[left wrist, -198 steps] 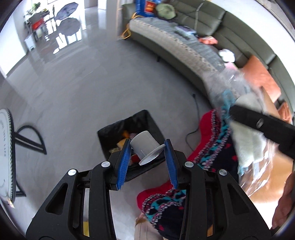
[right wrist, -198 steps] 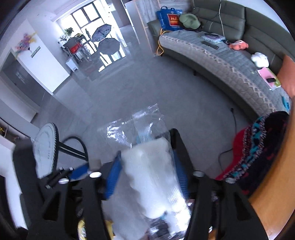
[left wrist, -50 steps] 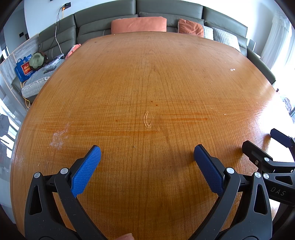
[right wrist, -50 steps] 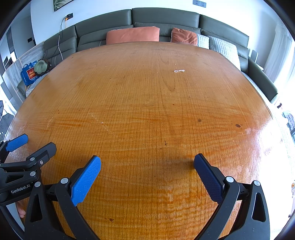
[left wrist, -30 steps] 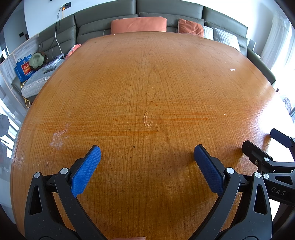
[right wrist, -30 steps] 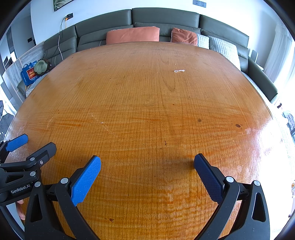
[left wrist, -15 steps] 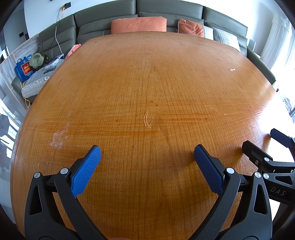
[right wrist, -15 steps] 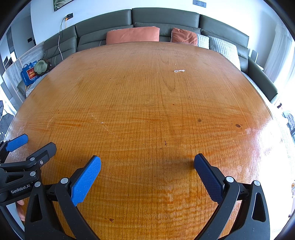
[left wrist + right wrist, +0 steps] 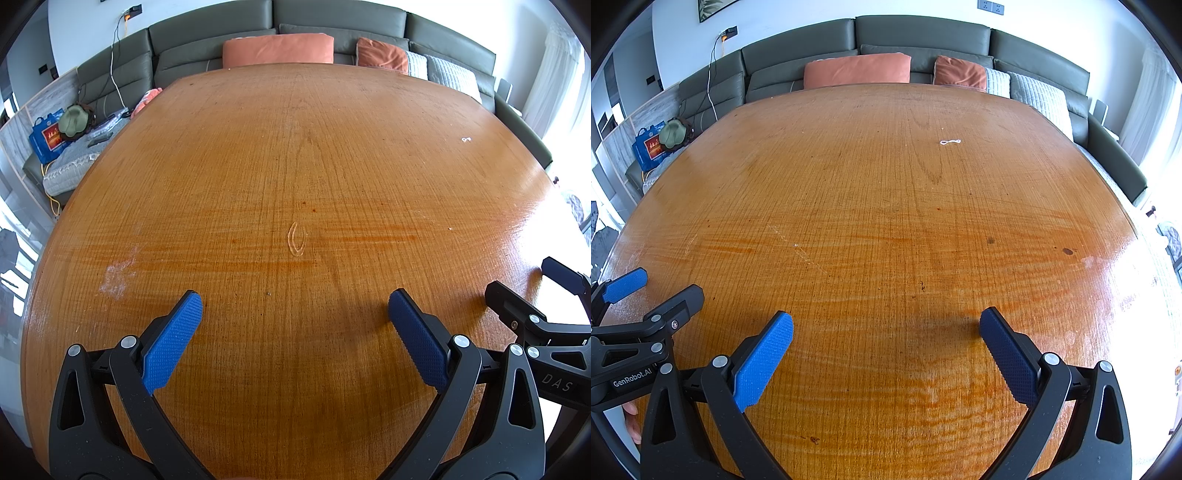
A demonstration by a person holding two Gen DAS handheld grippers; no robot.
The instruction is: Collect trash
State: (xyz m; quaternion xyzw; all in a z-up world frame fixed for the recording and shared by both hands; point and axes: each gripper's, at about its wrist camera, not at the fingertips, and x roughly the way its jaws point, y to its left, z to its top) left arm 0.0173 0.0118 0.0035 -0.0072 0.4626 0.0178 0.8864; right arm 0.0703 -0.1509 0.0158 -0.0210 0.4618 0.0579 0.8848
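My left gripper (image 9: pixel 295 299) is open and empty, held low over the near part of a round wooden table (image 9: pixel 332 155). My right gripper (image 9: pixel 886 321) is open and empty too, beside it on the right. Each gripper shows at the edge of the other's view: the right one in the left wrist view (image 9: pixel 524 291), the left one in the right wrist view (image 9: pixel 653 291). A small white bit of string (image 9: pixel 950 141) lies far out on the table; it also shows in the left wrist view (image 9: pixel 465 139). No bin is in view.
A grey-green sofa (image 9: pixel 332 26) with orange cushions (image 9: pixel 279 50) curves behind the table. A blue bag (image 9: pixel 46 134) and a green hat (image 9: pixel 74 118) lie on the sofa at left. A whitish smudge (image 9: pixel 116 275) marks the table near my left gripper.
Since 6.6 s ago the left gripper has let go of the paper cup and the right of the plastic bag; both have moved from the bin to the table. Nothing has moved over the last 1.7 s.
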